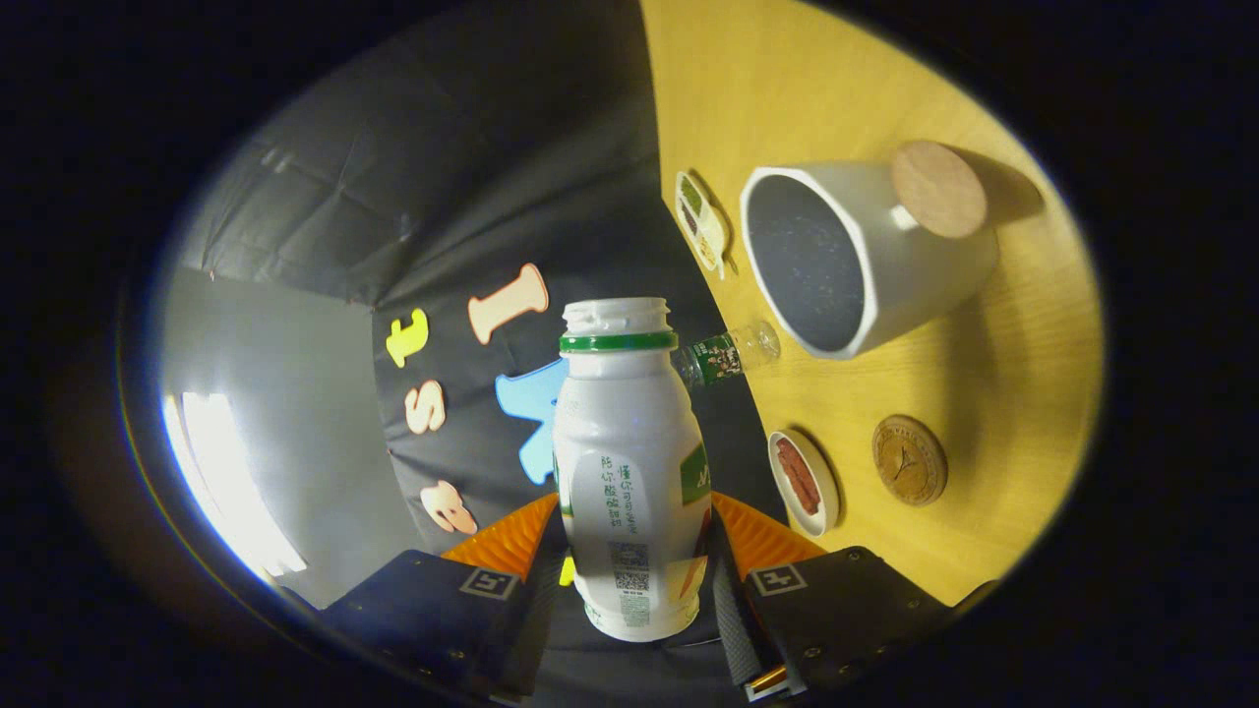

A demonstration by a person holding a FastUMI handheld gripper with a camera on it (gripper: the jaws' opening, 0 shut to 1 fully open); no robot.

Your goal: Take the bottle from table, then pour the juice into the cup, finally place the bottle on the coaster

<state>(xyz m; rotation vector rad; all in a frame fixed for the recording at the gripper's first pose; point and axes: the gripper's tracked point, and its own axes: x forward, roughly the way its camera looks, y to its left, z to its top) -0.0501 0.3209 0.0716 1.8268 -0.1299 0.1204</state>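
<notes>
My gripper (632,536) is shut on a white plastic bottle (629,462) with a green neck ring and no cap; both fingers press on its lower body. The whole view is rolled sideways, so the wooden table (1003,393) stands to the right of the bottle. A grey cup (866,258) with a dark inside and a round wooden knob on its handle sits on the table, beyond and to the right of the bottle's mouth. A round brown coaster (909,459) lies on the table nearer to me than the cup.
A small white dish (805,482) with reddish strips lies beside the coaster, near the table's edge. Another small dish (700,220) with mixed food lies farther off by the cup. A clear little bottle (730,355) with a green label sits at the table's edge.
</notes>
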